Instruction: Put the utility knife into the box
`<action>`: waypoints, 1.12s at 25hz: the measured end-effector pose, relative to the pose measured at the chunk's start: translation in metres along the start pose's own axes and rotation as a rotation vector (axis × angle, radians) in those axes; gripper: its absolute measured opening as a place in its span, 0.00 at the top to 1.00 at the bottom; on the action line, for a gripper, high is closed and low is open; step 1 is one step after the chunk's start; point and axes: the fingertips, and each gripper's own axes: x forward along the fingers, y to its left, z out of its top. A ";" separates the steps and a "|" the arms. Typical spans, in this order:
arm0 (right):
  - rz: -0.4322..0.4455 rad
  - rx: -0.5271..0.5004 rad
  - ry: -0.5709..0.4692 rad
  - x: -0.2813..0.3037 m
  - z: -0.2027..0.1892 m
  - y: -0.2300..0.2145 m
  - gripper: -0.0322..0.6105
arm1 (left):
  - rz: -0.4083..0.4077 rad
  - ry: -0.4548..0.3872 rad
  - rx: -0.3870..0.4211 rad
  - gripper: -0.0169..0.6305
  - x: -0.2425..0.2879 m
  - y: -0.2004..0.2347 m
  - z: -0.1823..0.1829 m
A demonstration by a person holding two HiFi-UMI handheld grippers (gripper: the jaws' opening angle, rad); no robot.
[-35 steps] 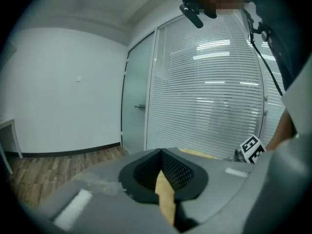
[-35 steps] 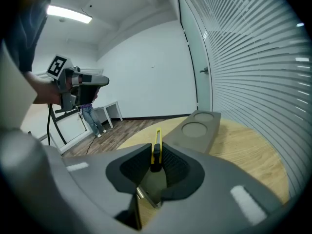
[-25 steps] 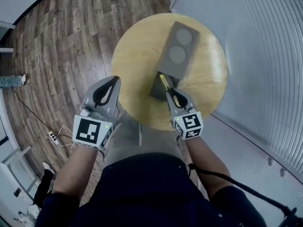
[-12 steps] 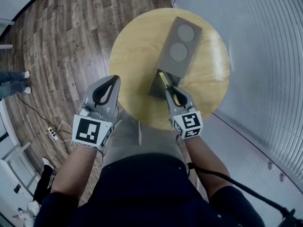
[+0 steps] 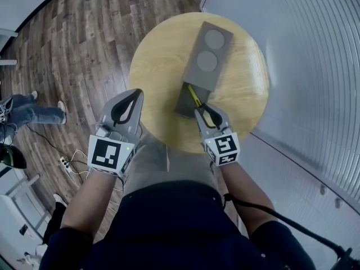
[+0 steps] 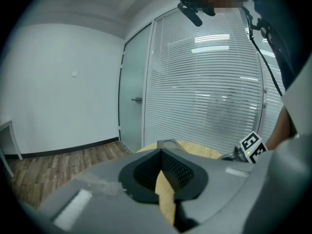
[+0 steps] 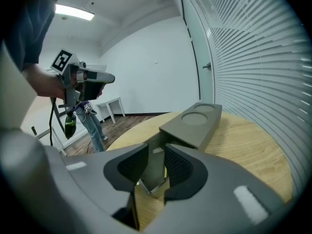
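Observation:
A grey box [image 5: 207, 52] with two round recesses in its top lies on the round wooden table [image 5: 157, 66]. Its inner tray [image 5: 184, 101] is pulled out toward me, and the yellow utility knife [image 5: 194, 95] lies in it. My right gripper [image 5: 203, 109] sits at the tray's near end; its jaws have just been opening and now stand apart, pressing on nothing. In the right gripper view the tray [image 7: 155, 172] shows in the gap of the right gripper [image 7: 156, 147]. My left gripper [image 5: 138, 93] hovers off the table's left edge, shut and empty.
A glass wall with blinds [image 5: 315, 66] runs close along the table's right side. A person's legs in jeans [image 5: 28, 111] stand on the wooden floor at the far left. A power strip and cables [image 5: 64, 163] lie on the floor beside me.
The right gripper's jaws stand wider apart than before, with the knife left in the tray. The person in jeans at the left edge has stepped further into view. Both hands stay put.

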 end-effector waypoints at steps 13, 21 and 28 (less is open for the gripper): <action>-0.109 0.012 -0.077 -0.063 0.028 -0.010 0.77 | -0.066 -0.070 0.064 0.96 -0.010 -0.031 0.048; -0.163 0.052 -0.149 -0.100 0.053 -0.012 0.77 | -0.083 -0.101 0.091 0.97 -0.022 -0.041 0.065; -0.187 0.021 -0.220 -0.116 0.073 -0.007 0.78 | -0.113 -0.134 0.124 0.97 -0.019 -0.050 0.071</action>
